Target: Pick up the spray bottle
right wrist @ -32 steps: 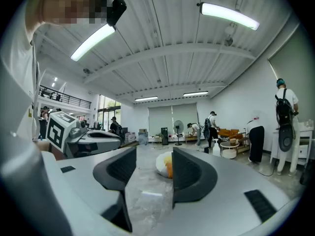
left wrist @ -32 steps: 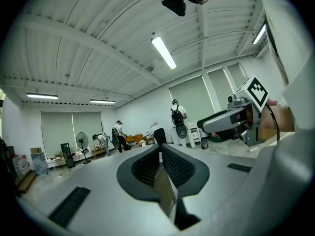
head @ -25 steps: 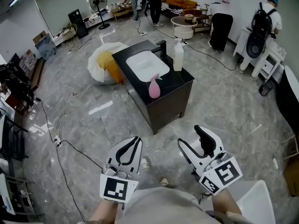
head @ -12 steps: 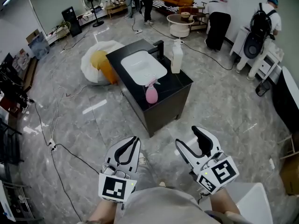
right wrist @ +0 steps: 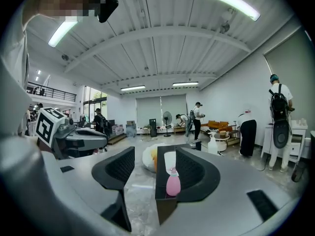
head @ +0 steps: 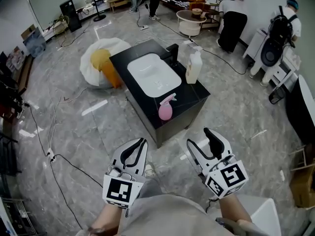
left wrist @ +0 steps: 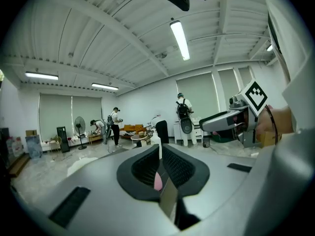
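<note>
- Right tongs (head: 199,137), spread, sit well short of the pink spray bottle (head: 166,108) at 11 o'clock: close in, straddle its neck.
- Left tongs (head: 141,141): pressed together.

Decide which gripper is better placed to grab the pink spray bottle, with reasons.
Probably the right. The right gripper has its jaws apart, with the spray bottle lined up between them in its view. The left gripper has jaws nearly together. Both are well short of it.

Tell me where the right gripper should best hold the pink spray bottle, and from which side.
Probably the narrow neck under the trigger head of the pink spray bottle, approached level from the near edge of the black counter: it stands upright, unobstructed.
</note>
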`<state>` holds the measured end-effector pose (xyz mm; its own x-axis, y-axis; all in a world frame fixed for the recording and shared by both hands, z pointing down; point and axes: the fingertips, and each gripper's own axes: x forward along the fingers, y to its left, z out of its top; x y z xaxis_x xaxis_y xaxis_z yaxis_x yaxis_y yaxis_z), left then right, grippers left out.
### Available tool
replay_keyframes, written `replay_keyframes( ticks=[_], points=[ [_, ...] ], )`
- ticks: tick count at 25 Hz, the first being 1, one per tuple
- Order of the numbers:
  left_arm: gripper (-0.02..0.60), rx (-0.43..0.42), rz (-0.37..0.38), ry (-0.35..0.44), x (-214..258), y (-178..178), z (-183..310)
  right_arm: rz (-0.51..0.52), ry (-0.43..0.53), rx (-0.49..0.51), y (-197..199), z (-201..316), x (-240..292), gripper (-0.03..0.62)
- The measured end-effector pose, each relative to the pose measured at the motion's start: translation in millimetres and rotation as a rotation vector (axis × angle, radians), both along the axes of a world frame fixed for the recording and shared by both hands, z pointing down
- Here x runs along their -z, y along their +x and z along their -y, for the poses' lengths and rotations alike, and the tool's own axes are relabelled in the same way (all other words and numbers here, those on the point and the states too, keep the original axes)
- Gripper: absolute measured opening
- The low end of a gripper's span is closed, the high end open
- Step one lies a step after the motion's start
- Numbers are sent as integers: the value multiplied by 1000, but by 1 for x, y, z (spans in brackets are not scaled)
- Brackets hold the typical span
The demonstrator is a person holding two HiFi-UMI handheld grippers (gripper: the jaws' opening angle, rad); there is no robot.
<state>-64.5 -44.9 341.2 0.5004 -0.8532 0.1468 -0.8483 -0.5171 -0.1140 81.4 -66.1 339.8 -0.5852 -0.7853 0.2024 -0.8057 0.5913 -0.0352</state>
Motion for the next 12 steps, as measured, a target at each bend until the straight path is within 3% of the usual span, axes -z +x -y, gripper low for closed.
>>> replay_keyframes(
  ticks=[3,12],
  points=[
    [34,-25,-52,-74,-12,-20,37,-17,-15,-17,-16,34,-3,278],
    [34,-116,44,-66,-30,-57,131,-123,-91,-86,-55,124,-50,279]
  ],
)
